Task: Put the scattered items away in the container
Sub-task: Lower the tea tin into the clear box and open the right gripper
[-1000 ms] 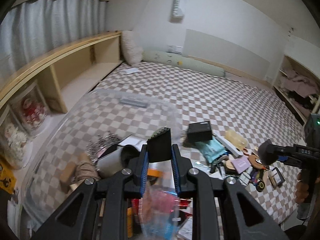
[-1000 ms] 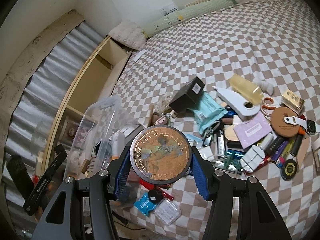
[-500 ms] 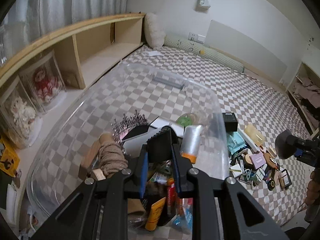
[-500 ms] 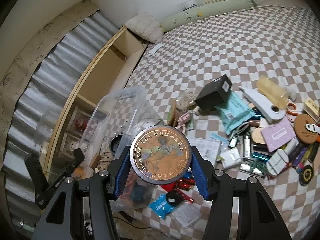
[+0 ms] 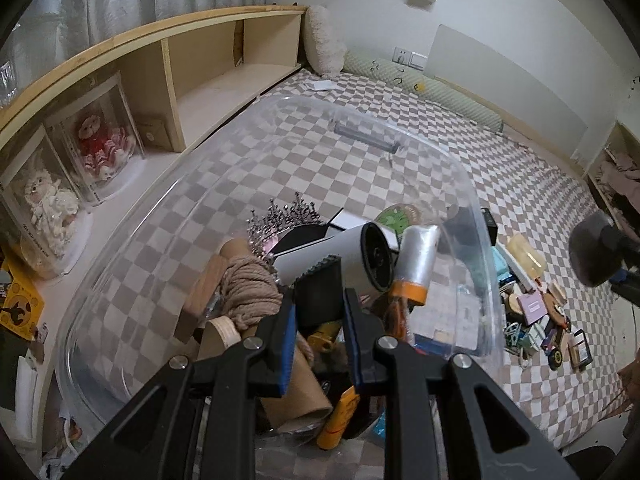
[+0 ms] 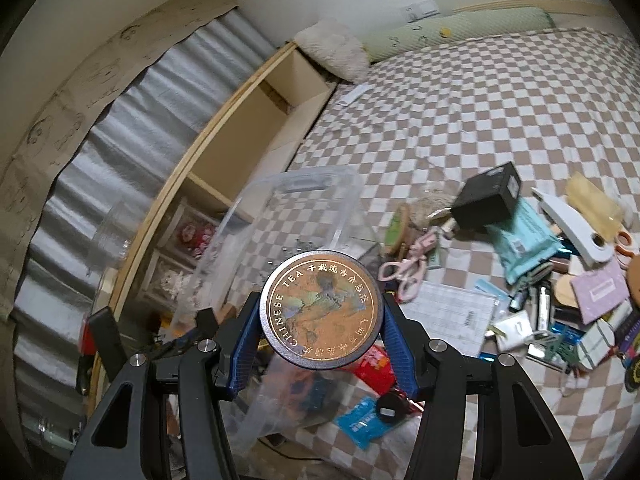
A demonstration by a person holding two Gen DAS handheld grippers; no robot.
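Note:
My left gripper (image 5: 319, 308) is shut on a small black object (image 5: 320, 294) and holds it over the clear plastic container (image 5: 168, 216), which lies on the checkered bed and holds a white cylinder (image 5: 340, 258), a silver tube (image 5: 416, 264), twine (image 5: 248, 292) and cardboard rolls. My right gripper (image 6: 320, 320) is shut on a round Chinese tea tin (image 6: 320, 309), held above the container (image 6: 304, 200). Scattered items (image 6: 560, 280) lie on the bed to the right.
A wooden shelf (image 5: 224, 60) with boxed dolls (image 5: 100, 148) runs along the left. A black box (image 6: 488, 196), pink scissors (image 6: 404, 268), a teal pouch (image 6: 524, 240) and a paper sheet (image 6: 452, 316) lie beside the container. A pillow (image 5: 324, 44) sits at the far end.
My left gripper has moved over the container with the black object and now looks down into it. My right gripper with the tin has shifted left toward the container.

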